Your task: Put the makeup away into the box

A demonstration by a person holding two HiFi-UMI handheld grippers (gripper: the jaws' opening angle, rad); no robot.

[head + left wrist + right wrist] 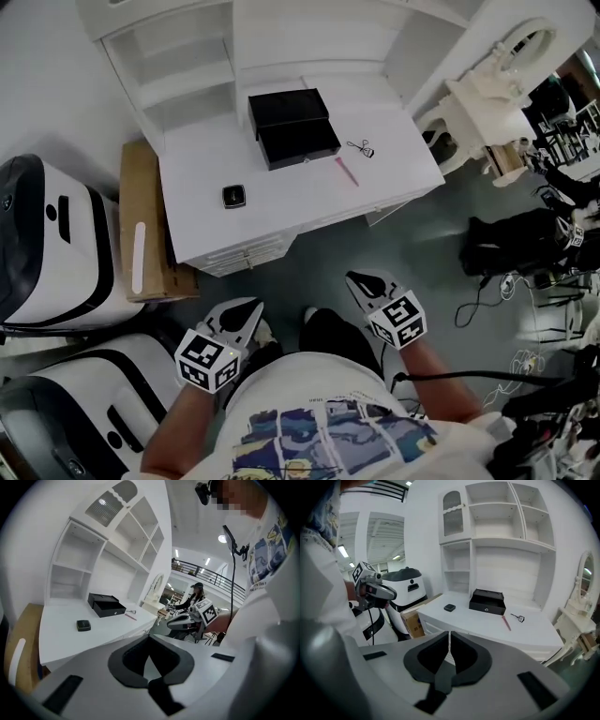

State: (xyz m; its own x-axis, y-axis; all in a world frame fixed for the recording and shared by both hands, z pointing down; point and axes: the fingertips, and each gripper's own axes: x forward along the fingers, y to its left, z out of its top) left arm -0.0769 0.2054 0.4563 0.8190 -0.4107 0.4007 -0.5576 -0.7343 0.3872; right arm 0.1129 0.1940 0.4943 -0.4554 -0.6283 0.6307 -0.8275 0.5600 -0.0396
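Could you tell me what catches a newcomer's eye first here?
A black rectangular box, drawer slid out, sits on the white desk. Near it lie a black square compact, a pink pencil and a metal eyelash curler. The left gripper and right gripper hover shut, short of the desk.

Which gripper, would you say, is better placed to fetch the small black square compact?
Likely left: the left gripper sits nearer the small black square compact than the right gripper does.
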